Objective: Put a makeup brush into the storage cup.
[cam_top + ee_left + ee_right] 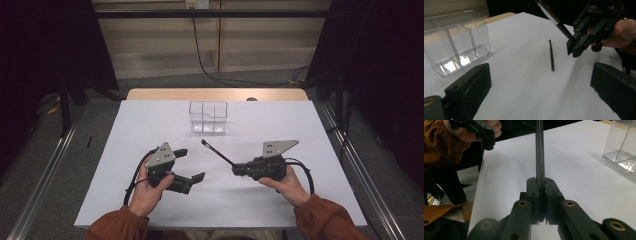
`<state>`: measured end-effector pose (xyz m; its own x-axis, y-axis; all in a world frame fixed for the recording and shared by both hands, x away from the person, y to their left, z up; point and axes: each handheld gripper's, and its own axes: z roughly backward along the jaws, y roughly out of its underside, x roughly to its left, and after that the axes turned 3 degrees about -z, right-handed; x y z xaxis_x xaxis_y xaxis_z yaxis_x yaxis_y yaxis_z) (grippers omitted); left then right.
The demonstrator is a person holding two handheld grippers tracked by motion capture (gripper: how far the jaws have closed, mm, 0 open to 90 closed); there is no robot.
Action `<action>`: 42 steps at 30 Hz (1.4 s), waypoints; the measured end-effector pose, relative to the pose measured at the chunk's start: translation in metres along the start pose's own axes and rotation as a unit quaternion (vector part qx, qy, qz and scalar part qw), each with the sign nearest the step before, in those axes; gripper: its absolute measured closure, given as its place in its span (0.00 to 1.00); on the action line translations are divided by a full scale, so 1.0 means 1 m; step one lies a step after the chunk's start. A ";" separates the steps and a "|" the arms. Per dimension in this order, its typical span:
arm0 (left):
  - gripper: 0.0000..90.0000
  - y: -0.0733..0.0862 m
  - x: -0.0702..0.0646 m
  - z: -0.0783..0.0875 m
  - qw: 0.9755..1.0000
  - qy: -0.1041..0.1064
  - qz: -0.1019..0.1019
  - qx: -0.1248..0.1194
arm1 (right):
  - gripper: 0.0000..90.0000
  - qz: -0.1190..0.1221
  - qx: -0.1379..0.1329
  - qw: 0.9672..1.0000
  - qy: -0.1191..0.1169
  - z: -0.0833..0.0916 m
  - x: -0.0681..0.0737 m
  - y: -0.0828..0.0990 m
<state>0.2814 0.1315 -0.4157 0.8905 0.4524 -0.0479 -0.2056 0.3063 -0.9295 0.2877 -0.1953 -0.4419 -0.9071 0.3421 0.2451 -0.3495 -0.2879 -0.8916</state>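
My right gripper (236, 170) is shut on the end of a thin black pen (216, 152), which slants up and away to the left above the table. In the right gripper view the pen (539, 150) rises straight out of the closed jaws (540, 187). My left gripper (192, 165) is held low over the white table with its jaws wide apart and nothing between them. In the left gripper view a second thin black rod (551, 55) lies flat on the table ahead, under the right gripper (574, 48) and its pen (552, 18).
A clear plastic holder with several compartments (208, 117) stands empty at the table's far middle, and shows at the left in the left gripper view (454, 50). The white table (150, 200) ends near my forearms. Dark curtains and floor rails flank it.
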 end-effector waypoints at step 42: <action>0.47 -0.023 -0.008 -0.045 0.998 0.040 0.013 -0.055 | 0.93 0.001 -0.008 1.000 0.002 0.001 0.002 0.002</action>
<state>0.2972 0.0830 -0.4106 0.9155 0.3902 -0.0976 -0.1872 0.1986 -0.9620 0.2853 -0.1961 -0.4433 -0.9069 0.3454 0.2413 -0.3437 -0.2753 -0.8978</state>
